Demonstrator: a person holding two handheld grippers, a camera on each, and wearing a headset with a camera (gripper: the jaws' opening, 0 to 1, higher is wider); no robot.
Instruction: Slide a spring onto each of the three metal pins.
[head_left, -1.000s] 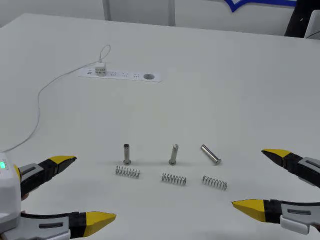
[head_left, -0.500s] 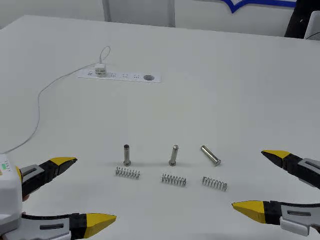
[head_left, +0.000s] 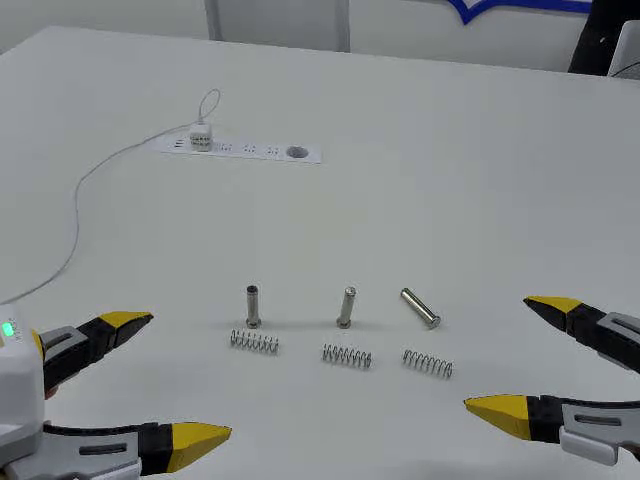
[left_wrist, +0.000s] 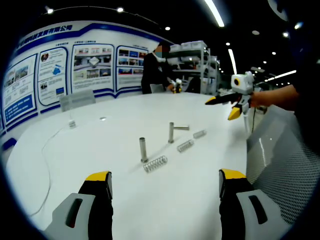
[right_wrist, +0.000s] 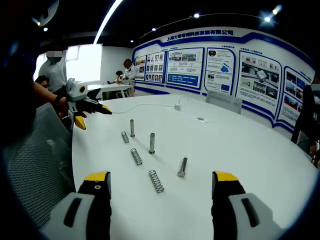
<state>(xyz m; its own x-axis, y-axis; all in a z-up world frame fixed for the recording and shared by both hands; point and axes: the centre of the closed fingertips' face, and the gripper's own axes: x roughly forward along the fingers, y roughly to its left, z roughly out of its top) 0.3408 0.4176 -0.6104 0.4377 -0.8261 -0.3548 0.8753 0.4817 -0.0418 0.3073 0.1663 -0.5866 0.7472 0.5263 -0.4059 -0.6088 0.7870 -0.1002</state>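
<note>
Springs lie in a row on the white worktop (head_left: 450, 210), each just in front of its own pin: the left spring (head_left: 254, 343) by the left pin (head_left: 252, 306), the middle spring (head_left: 347, 356) by the middle pin (head_left: 346, 308), the right spring (head_left: 428, 364) by the right pin (head_left: 421, 308); none is threaded on a pin. The left and middle pins stand upright; the right pin lies on its side, slanted.

The left gripper (head_left: 190, 376) hangs at the near left, jaws spread wide with nothing between them; the right gripper (head_left: 497, 352) hangs at the near right, likewise agape and empty; both are well apart from the parts.

By my reading no spring has been fitted yet, and the step in hand is the approach to a first spring; the next move calls for one gripper to come down over a spring and pinch it lightly across its coils, since it looks thin and may roll or squash; the lying pin would probably need holding or standing up before its spring can slide on.

A power strip (head_left: 240, 150) with a cable (head_left: 76, 210) sits far back, out of the way.
</note>
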